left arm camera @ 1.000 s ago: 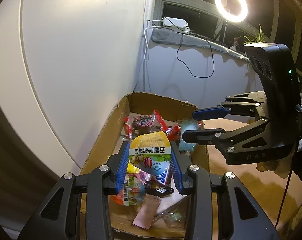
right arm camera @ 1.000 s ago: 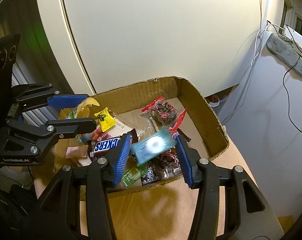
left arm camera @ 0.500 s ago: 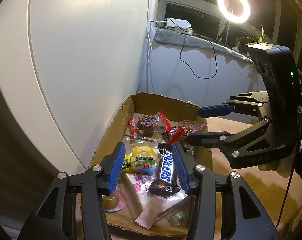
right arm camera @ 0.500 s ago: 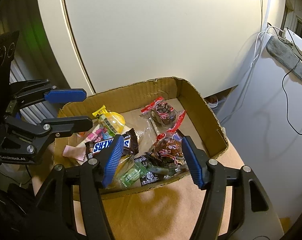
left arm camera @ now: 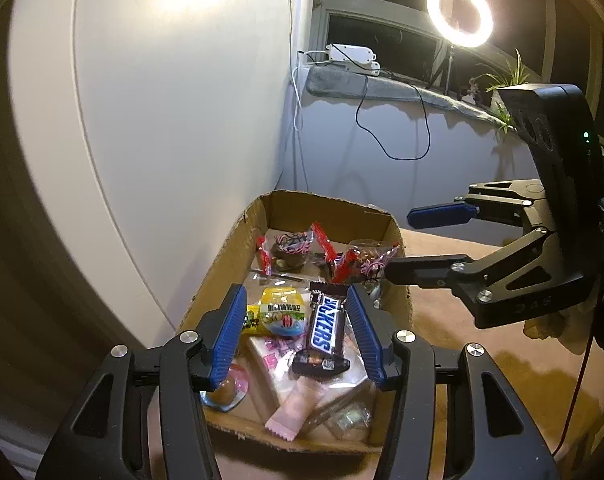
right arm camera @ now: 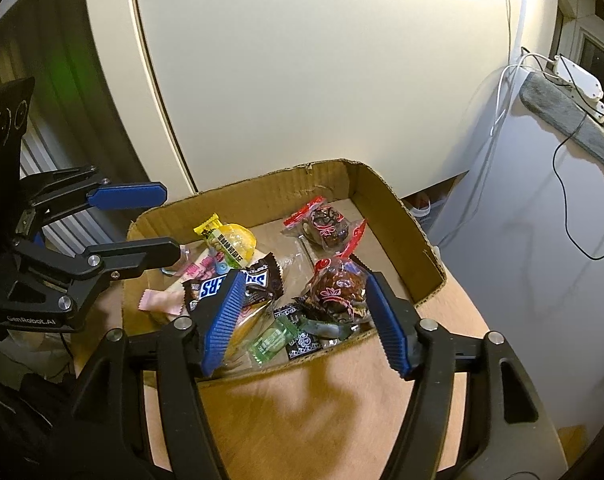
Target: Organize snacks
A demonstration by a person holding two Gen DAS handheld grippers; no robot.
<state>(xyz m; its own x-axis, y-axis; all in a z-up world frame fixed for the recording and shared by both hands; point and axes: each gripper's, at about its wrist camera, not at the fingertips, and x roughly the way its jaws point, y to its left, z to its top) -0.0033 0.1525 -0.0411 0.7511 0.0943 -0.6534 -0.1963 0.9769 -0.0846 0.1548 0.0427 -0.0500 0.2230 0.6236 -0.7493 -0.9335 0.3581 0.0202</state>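
Observation:
A cardboard box (left arm camera: 222, 272) (right arm camera: 385, 192) on the tan table holds several snacks: a yellow packet (left arm camera: 282, 312) (right arm camera: 230, 240), a Snickers bar (left arm camera: 326, 326) (right arm camera: 222, 284), red-wrapped dark cakes (left arm camera: 290, 244) (right arm camera: 329, 224), a pink sachet (left arm camera: 298, 408) and a green candy (right arm camera: 272, 340). My left gripper (left arm camera: 298, 336) is open and empty above the box's near end. My right gripper (right arm camera: 305, 320) is open and empty above the box's front edge, over a red-wrapped cake (right arm camera: 337, 288). Each gripper also shows in the other's view: the right gripper (left arm camera: 417, 244), the left gripper (right arm camera: 158, 224).
A large white panel (left arm camera: 174, 100) stands just behind the box. A grey wall with a sill, power strip (left arm camera: 351, 54) and hanging cables (left arm camera: 389, 136) lies beyond. A ring light (left arm camera: 459, 14) glares at the upper right. Tan table surface (right arm camera: 341, 420) spreads in front of the box.
Both grippers opened and let go: the yellow packet dropped from the left and the blue packet from the right into the box. Both grippers then drew back and up slightly.

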